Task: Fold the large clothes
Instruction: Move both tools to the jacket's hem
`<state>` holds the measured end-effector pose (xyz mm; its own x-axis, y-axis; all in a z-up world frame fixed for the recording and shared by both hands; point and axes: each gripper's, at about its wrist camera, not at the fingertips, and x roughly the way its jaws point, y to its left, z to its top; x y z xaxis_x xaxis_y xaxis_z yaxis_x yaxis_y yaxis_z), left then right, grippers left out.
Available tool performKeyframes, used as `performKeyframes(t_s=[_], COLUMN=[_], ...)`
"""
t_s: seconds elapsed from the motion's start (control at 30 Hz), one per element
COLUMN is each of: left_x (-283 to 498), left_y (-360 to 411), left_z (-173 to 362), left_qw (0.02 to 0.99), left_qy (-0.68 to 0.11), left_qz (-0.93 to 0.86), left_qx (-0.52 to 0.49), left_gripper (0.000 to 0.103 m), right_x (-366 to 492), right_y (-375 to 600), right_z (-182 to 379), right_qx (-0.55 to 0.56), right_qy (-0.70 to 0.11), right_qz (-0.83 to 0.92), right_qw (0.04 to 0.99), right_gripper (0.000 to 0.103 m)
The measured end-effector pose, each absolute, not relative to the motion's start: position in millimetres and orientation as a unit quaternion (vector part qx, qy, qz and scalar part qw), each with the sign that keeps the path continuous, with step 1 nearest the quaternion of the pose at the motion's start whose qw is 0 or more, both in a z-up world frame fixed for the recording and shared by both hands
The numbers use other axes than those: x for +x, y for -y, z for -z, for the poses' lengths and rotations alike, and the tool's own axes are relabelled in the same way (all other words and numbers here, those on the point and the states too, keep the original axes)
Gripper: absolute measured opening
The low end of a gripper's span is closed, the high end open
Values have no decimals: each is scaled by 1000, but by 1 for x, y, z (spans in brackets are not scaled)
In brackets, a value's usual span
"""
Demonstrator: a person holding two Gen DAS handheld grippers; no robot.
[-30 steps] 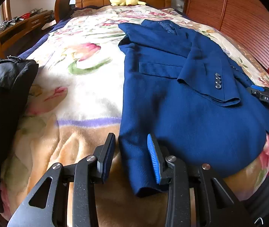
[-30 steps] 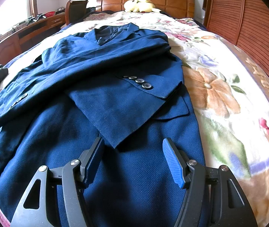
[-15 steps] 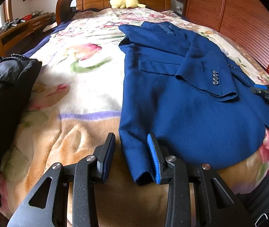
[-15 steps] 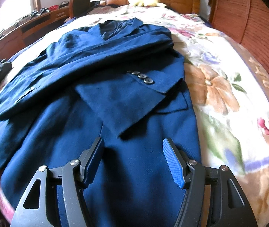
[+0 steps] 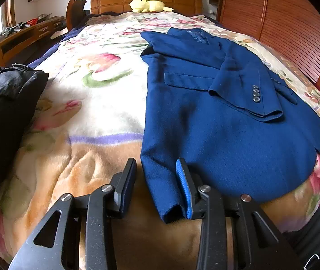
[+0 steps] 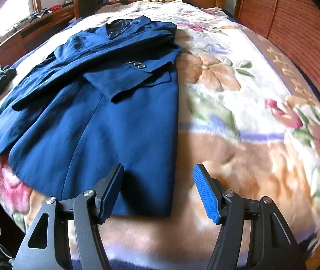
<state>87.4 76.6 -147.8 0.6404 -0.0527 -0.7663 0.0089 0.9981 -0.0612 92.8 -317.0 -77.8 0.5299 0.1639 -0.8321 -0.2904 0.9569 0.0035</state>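
A dark blue suit jacket [image 5: 216,139] lies flat on the floral blanket [image 5: 96,103], collar toward the headboard, with one buttoned sleeve folded across its front. My left gripper [image 5: 157,186] is open at the jacket's near left hem corner. That corner hangs between the jaws against the blue right pad [image 5: 182,184], and a gap shows at the left pad. In the right wrist view the jacket [image 6: 96,123] fills the left half. My right gripper [image 6: 158,191] stands open over its near right corner, left finger above the cloth, right finger above the blanket [image 6: 250,157].
A black garment [image 5: 6,112] is heaped at the bed's left edge. A yellow plush toy [image 5: 148,4] rests against the wooden headboard. A slatted wooden wall [image 5: 295,33] runs along the right side and a wooden desk [image 5: 24,36] along the left.
My right gripper has swung to the right and drawn back, from over the jacket's middle to its near right corner. The left gripper has hardly moved.
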Motion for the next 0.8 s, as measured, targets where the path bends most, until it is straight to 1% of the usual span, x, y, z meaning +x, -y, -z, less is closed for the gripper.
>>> performKeyframes(t_s=[0.5, 0.67, 0.8], left_x=[68, 68, 68], left_y=[-74, -73, -78], left_z=[143, 146, 145], left_qw=[910, 912, 910], left_qy=[-411, -408, -411], left_qz=[14, 11, 21], left_qx=[-41, -36, -52], left_gripper=[37, 37, 37], right_x=[89, 92, 92], right_y=[308, 308, 309], right_z=[91, 95, 95], right_qx=[-61, -51, -48], right_qy=[-458, -461, -461], right_qz=[-148, -155, -155], right_qw=[874, 872, 872], right_gripper=[66, 68, 69])
